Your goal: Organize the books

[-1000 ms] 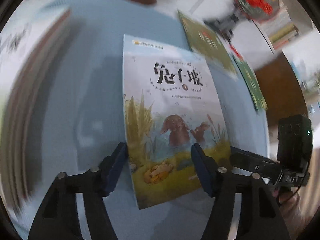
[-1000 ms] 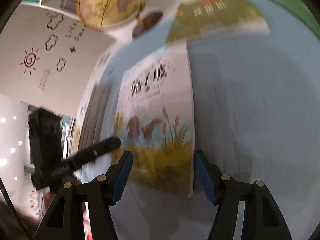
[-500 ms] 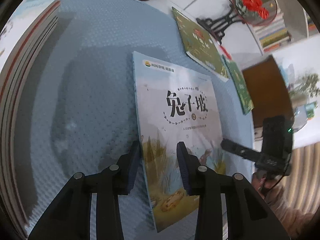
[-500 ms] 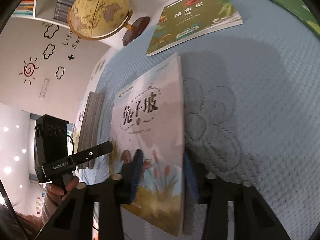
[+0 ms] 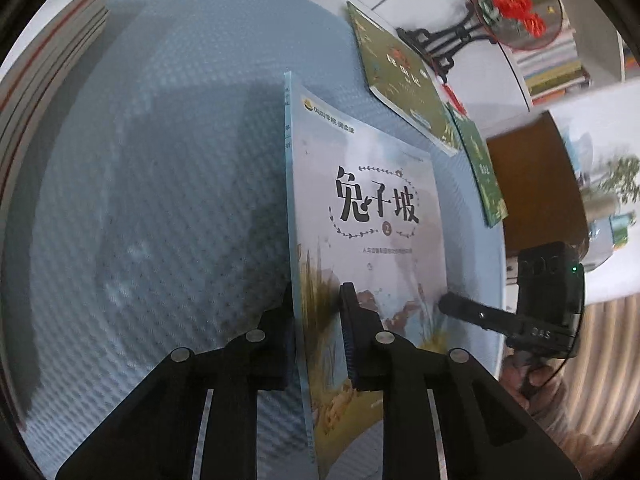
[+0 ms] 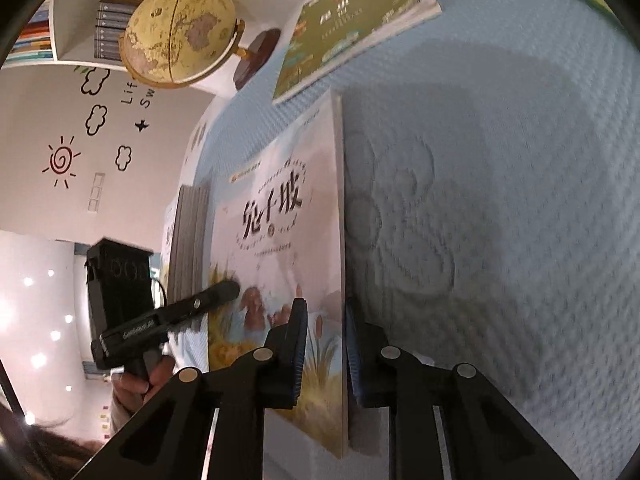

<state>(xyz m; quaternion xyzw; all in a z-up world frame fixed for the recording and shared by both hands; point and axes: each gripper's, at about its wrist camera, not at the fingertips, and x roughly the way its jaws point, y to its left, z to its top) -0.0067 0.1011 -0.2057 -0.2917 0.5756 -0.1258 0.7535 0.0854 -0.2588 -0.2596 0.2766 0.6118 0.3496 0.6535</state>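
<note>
Over the pale blue textured mat (image 5: 160, 200), left gripper (image 5: 316, 320) was clamped on the spine edge of the rabbit picture book (image 5: 368, 216), right gripper (image 6: 326, 332) closing its jaws on the opposite edge, green book (image 6: 352, 20) lying beyond

Picture book (image 5: 372, 216), pale cover with black title characters, reeds and brown animals at the bottom; tilted up off the blue mat, spine edge on the left in the left wrist view. Two green books (image 5: 404, 80) (image 5: 482, 168) lie flat beyond it, near the mat's far edge. Book stack (image 5: 48, 80) stands at the left edge of the mat.
</note>
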